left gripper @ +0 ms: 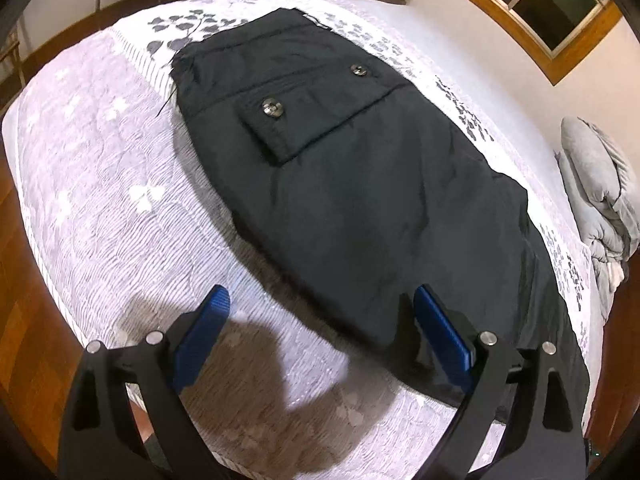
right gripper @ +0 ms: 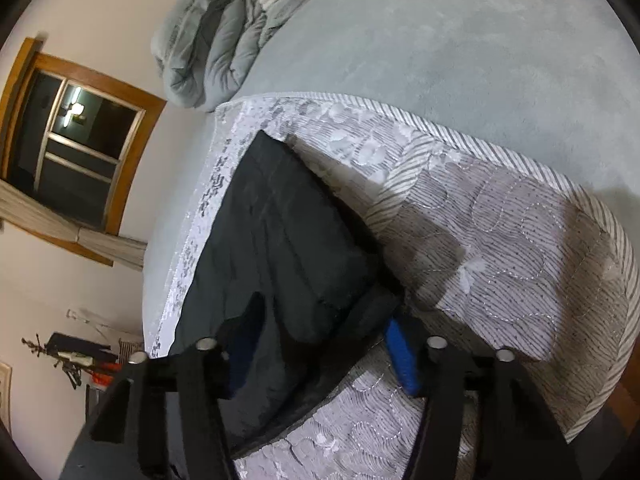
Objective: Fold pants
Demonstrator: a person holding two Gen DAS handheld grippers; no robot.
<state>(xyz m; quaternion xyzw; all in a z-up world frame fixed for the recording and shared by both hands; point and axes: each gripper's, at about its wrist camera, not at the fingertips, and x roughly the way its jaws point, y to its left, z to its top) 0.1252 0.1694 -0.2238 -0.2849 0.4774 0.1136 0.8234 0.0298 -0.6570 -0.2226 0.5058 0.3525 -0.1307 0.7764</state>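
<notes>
Nearest, the left hand-held gripper (left gripper: 320, 336) hangs wide and empty over the near edge of the black cotton button-pocket pants (left gripper: 340, 184). The right hand-held gripper (right gripper: 320, 344) straddles a raised fold, pads' contact unclear. The pants lie lengthwise-folded on the white-and-grey quilted bedspread (left gripper: 100, 184); crosswise folds seemingly remain.

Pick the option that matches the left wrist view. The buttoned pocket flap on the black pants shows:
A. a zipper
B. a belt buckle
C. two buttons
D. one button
C: two round buttons sit on the pocket flap of the black pants, one near each end, with no zipper or buckle visible.
</notes>
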